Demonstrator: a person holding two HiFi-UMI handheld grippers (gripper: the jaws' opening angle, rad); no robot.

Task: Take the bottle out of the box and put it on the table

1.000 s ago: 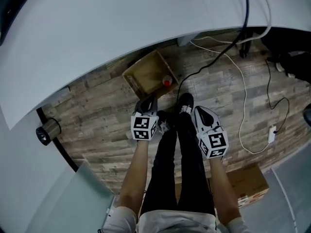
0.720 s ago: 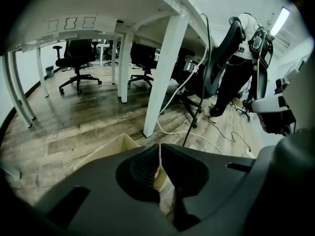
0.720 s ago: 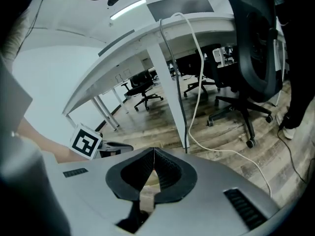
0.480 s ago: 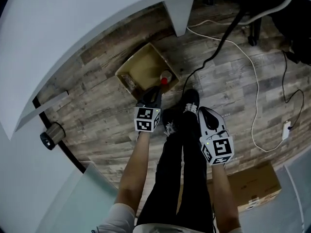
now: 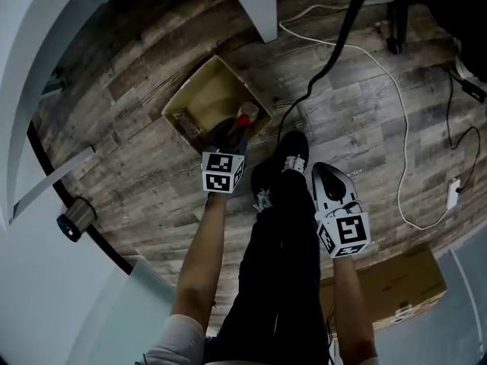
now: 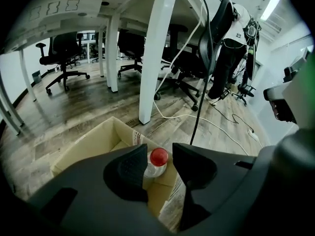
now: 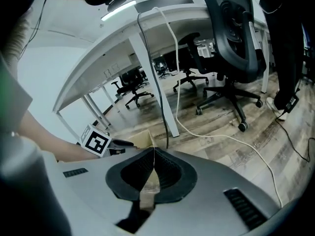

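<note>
An open cardboard box (image 5: pixel 199 91) stands on the wooden floor under the white desk. A clear bottle with a red cap (image 5: pixel 245 119) stands upright in its near right corner. My left gripper (image 5: pixel 229 133) hangs just above the box's near edge and points down at the bottle. In the left gripper view its jaws are opening, and the red cap (image 6: pixel 158 157) shows in the gap between the fingertips with no pad pressing on it. My right gripper (image 5: pixel 326 173) is shut and empty beside the person's right leg, away from the box.
A white desk leg (image 5: pixel 255 6) stands just beyond the box. Black and white cables (image 5: pixel 403 128) trail over the floor at the right. A second cardboard box (image 5: pixel 396 287) lies at the lower right. The person's shoes (image 5: pixel 293 154) stand next to the box. Office chairs (image 6: pixel 64 53) stand behind.
My left gripper has dropped toward the box and now reaches the bottle. Its jaws have gone from shut to open. The right gripper has sunk a little beside the leg.
</note>
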